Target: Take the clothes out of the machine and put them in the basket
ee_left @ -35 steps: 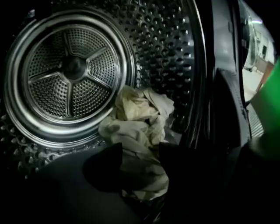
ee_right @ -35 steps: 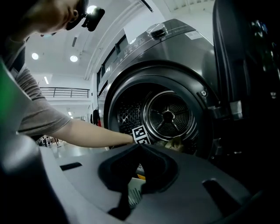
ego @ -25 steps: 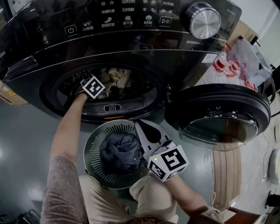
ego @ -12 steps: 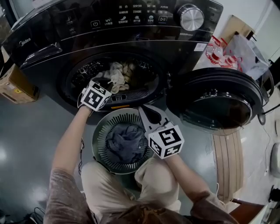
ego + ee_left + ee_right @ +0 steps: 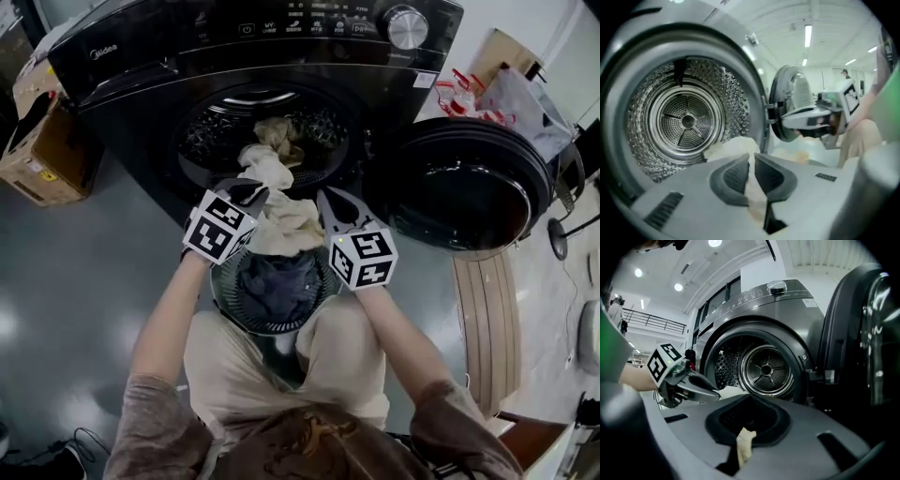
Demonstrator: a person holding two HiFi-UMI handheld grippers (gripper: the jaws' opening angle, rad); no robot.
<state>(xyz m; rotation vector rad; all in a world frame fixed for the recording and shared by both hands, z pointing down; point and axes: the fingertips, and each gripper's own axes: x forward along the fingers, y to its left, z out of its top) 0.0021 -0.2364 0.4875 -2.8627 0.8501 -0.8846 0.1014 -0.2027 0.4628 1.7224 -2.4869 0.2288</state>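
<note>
Cream cloth (image 5: 281, 223) pinched in left tool (image 5: 248, 193) over basket (image 5: 242, 316) of dark clothes (image 5: 277, 286); right tool (image 5: 330, 200) closed.

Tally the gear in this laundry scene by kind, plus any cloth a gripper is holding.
Washing machine: 1
Basket: 1
Grippers: 2 (left gripper, right gripper)
Cardboard box: 1
Cream cloth, pinched in the left gripper's fingers: 1
Total: 6
</note>
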